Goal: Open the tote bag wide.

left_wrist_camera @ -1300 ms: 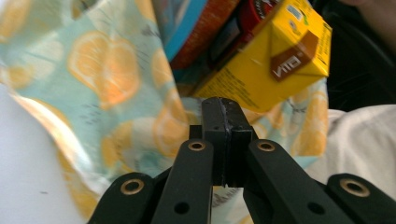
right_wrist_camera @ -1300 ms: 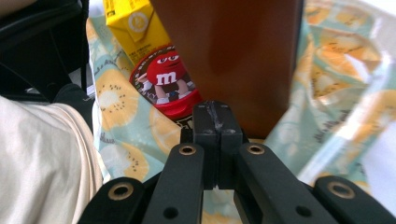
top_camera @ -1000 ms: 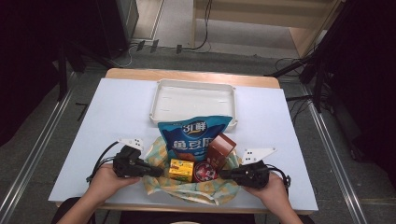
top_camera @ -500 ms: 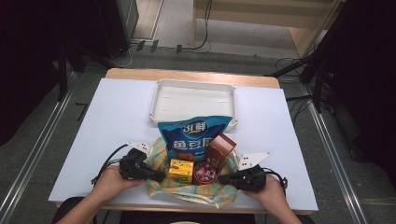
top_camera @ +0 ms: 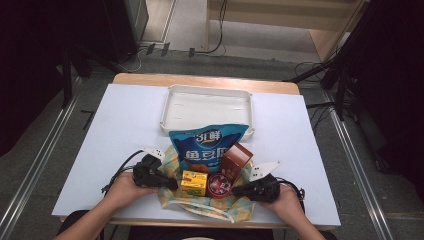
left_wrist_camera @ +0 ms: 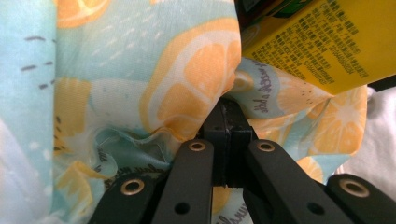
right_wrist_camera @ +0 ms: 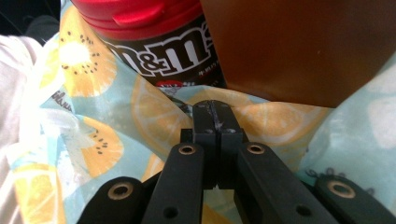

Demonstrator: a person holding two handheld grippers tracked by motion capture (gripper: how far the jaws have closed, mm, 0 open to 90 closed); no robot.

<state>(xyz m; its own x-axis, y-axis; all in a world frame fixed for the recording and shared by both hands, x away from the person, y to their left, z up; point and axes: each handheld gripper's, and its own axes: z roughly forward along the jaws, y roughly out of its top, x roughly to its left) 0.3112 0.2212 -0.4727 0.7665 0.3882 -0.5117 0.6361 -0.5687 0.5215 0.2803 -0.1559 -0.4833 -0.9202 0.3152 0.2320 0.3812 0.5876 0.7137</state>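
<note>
A fruit-print cloth [top_camera: 212, 204] lies at the table's front edge under a blue snack bag [top_camera: 207, 147], a brown box [top_camera: 236, 159], a yellow box [top_camera: 194, 183] and a red-lidded M&M's tub [top_camera: 218, 185]. My left gripper [top_camera: 171, 185] is at the cloth's left side. In the left gripper view it is shut [left_wrist_camera: 227, 116] on a fold of the cloth [left_wrist_camera: 116, 70], just below the yellow box [left_wrist_camera: 322, 42]. My right gripper [top_camera: 238, 190] is at the cloth's right side. Its jaws [right_wrist_camera: 215, 112] are shut on the cloth [right_wrist_camera: 84, 116] in front of the tub [right_wrist_camera: 154, 37] and brown box [right_wrist_camera: 303, 46].
A white tray [top_camera: 167, 107] stands behind the snack bag at mid-table. The pale blue table top [top_camera: 120, 120] lies bare to left and right. Both hands rest near the front edge, with cables trailing from the grippers.
Both grippers have crept a little inward toward the cloth's sides. The items on the cloth have not moved.
</note>
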